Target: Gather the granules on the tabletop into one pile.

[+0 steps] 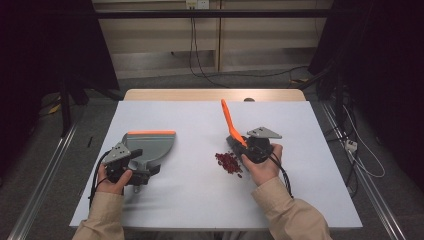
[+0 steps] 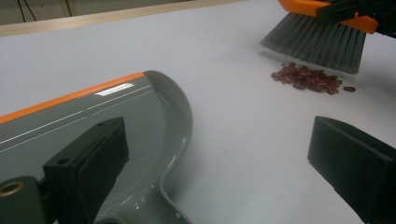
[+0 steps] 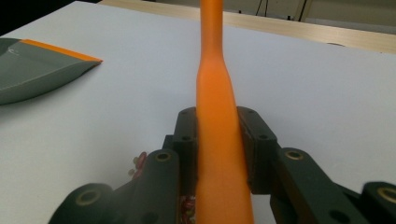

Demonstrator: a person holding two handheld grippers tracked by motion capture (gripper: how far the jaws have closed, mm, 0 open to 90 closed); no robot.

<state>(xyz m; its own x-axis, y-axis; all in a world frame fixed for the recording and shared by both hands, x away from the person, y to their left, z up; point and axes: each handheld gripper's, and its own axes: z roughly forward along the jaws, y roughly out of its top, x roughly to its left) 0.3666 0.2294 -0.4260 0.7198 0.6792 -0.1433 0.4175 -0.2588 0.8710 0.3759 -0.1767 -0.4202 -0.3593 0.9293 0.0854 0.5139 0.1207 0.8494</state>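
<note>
A grey dustpan [image 1: 151, 144] with an orange lip lies flat on the left of the white table. My left gripper [image 1: 142, 164] is at its handle end, open. In the left gripper view the dustpan [image 2: 93, 116] lies by the left jaw and the gap of my left gripper [image 2: 219, 158] holds bare table. My right gripper [image 1: 245, 145] is shut on the orange handle of a brush [image 1: 228, 118], which rises up and away. Its grey bristles [image 2: 317, 42] stand just behind a small pile of red beans [image 1: 228, 161] [image 2: 310, 78]. In the right gripper view the handle [image 3: 217, 93] is clamped in my right gripper [image 3: 219, 135].
The white sheet [image 1: 190, 200] covers a wooden table whose far edge [image 1: 215, 94] shows at the back. Between dustpan and beans lies a strip of bare sheet. Cables and metal rails run along the floor on both sides.
</note>
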